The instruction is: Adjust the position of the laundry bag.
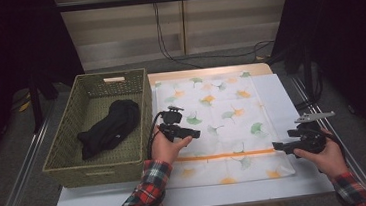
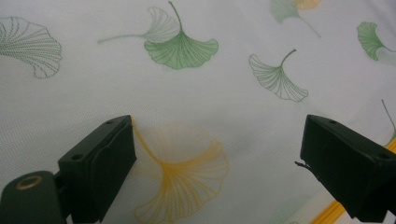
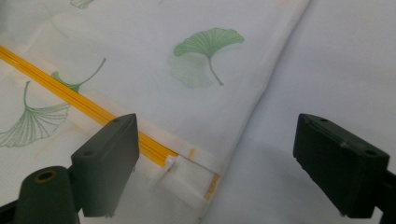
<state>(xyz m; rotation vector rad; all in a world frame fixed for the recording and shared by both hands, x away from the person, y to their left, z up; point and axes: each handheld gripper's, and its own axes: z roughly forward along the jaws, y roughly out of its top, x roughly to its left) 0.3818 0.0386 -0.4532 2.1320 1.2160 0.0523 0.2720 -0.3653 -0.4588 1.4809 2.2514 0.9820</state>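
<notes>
A white mesh bag (image 1: 223, 124) printed with green and orange ginkgo leaves lies flat on the table, an orange zipper (image 1: 225, 155) running across its near part. My left gripper (image 1: 197, 132) hovers over the bag's left half. Its jaws stand open above an orange leaf (image 2: 187, 172), nothing between them. My right gripper (image 1: 276, 147) is at the bag's right edge, by the zipper's end. It is open too, and the zipper's white end tab (image 3: 187, 176) lies on the cloth between its jaws, apart from both pads.
A green woven basket (image 1: 66, 163) stands at the table's left with a black garment (image 1: 109, 127) inside. Under the bag lies a white sheet (image 1: 275, 95) that shows bare to its right and along the near edge. Cables hang at the back wall.
</notes>
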